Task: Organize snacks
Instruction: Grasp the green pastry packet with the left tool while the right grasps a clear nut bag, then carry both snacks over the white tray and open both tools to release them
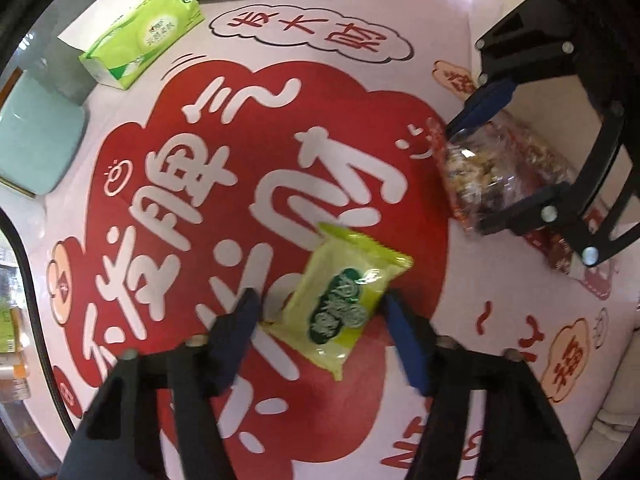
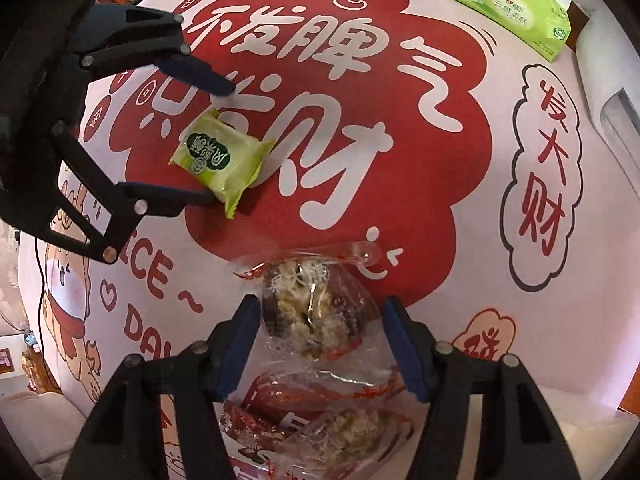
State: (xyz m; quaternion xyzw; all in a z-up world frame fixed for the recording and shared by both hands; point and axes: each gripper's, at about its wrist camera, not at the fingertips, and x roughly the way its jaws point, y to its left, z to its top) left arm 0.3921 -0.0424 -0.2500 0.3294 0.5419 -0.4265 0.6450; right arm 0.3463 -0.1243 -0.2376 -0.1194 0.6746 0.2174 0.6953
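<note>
on the tablecloth (image 2: 460, 296), red print reads "发大财" beside "nice day".

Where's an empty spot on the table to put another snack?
Bare cloth lies between the tissue pack and the green snack packet. It is crowded around the clear-wrapped snacks, where both grippers work.
</note>
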